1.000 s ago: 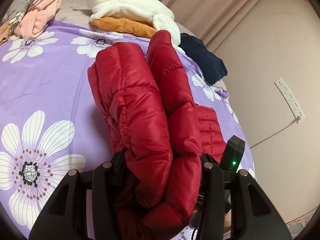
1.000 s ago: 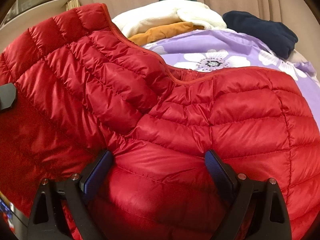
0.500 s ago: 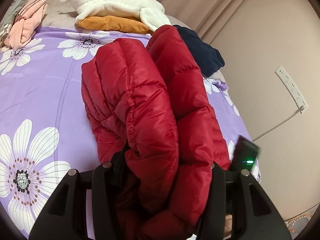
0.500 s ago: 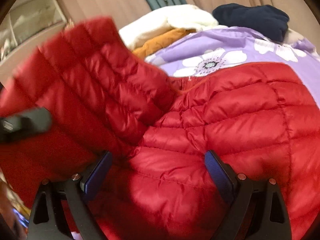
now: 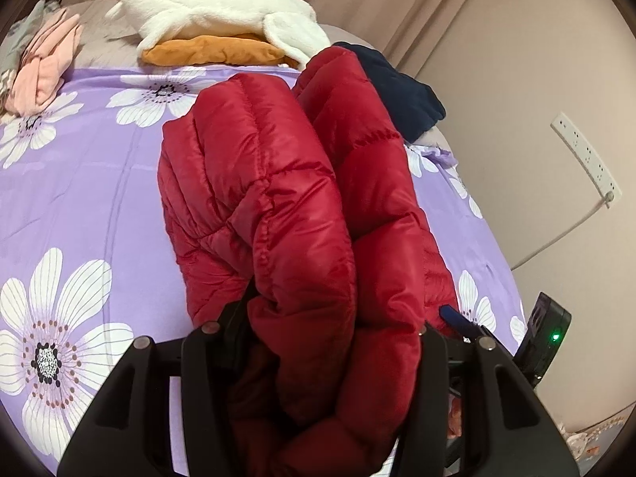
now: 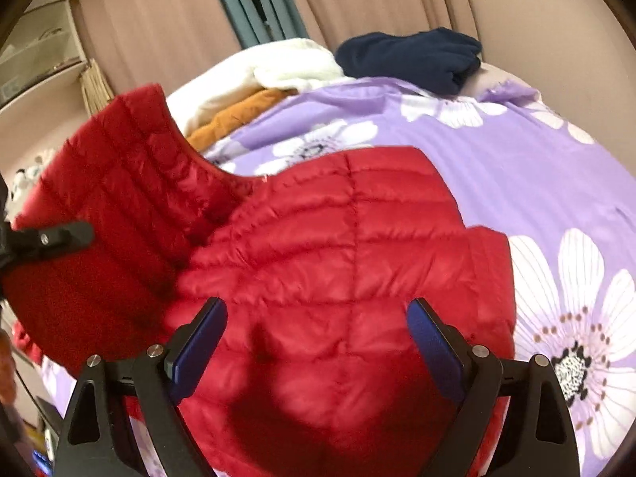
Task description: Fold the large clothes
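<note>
A red quilted puffer jacket [image 5: 286, 198] lies bunched on a purple bedspread with white flowers [image 5: 79, 183]. My left gripper [image 5: 330, 330] is shut on a thick fold of the jacket, which fills the space between its black fingers and hides their tips. In the right wrist view the jacket [image 6: 338, 238] spreads under my right gripper [image 6: 318, 318], whose blue-padded fingers [image 6: 202, 330] stand wide apart over the fabric without pinching it. The left gripper's black finger [image 6: 51, 234] shows at the left edge, holding the raised part of the jacket.
At the far end of the bed lie a white fleece [image 5: 214, 8] on an orange garment [image 5: 210, 49], a navy garment [image 5: 401, 91] and pink clothes [image 5: 43, 67]. A wall with a power strip [image 5: 584, 155] runs along the right. Curtains [image 6: 357, 4] hang behind.
The left gripper has drawn its jacket fold back and up. The right gripper has pulled back, so more bedspread shows to its right and the jacket edge lies flatter.
</note>
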`<state>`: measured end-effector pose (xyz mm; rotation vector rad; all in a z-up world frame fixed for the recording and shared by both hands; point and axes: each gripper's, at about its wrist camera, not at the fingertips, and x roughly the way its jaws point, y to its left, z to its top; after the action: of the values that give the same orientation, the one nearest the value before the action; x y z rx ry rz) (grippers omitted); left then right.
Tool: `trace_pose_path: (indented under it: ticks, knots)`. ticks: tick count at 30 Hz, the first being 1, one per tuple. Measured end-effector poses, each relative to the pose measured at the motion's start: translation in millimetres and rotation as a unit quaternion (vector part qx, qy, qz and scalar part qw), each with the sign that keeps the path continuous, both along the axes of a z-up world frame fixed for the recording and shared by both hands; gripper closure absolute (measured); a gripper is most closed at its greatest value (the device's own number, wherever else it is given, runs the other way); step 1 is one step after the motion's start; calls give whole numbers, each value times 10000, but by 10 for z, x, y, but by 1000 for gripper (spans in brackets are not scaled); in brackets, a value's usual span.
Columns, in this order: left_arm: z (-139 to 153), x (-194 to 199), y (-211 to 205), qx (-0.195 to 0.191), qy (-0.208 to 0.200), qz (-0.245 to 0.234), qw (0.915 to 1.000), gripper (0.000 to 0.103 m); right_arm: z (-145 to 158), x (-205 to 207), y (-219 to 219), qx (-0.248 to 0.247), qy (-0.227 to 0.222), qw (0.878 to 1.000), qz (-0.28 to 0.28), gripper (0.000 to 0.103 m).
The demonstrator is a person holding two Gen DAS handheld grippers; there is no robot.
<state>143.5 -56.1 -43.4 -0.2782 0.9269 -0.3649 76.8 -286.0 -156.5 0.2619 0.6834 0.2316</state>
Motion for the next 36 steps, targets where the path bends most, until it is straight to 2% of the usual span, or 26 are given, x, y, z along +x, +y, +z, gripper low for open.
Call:
trace_pose_path:
  ticks: [5, 13, 19, 22, 24, 29, 31, 33, 34, 36]
  knots:
    - [-3, 39, -146, 90, 21, -84, 9999, 54, -83, 34, 53, -260, 149, 9995, 98, 12]
    - [-51, 154, -567, 219, 81, -379, 9990, 51, -238, 88, 5, -45, 192, 9997, 150, 12]
    - [-242, 272, -947, 440, 265, -669, 9964, 49, -229, 36, -38, -122, 112, 9996, 243, 12]
    - [-294, 319, -1013, 384, 360, -754, 9958, 41, -179, -107, -100, -137, 23, 9993, 334, 12]
    - [-301, 338, -1063, 333, 402, -862, 9949, 32, -145, -196, -190, -105, -45, 9994, 336, 12]
    - [-338, 374, -1158, 111, 527, -1077, 9927, 25, -117, -406, -550, 481, -64, 9988, 32, 12]
    - [-352, 409, -1150, -275, 653, -1248, 9896, 20, -142, -442, -679, 840, -25, 9964, -60, 12]
    - [-365, 419, -1147, -683, 794, -1386, 9848, 20, -217, -446, -821, 1428, 96, 9897, -91, 12]
    - [-381, 443, -1124, -936, 883, -1463, 9808, 20, -252, -438, -880, 1718, 148, 9850, -103, 12]
    - [-396, 444, -1085, -1207, 951, -1470, 9771, 20, -300, -433, -986, 2325, 160, 9724, -86, 12]
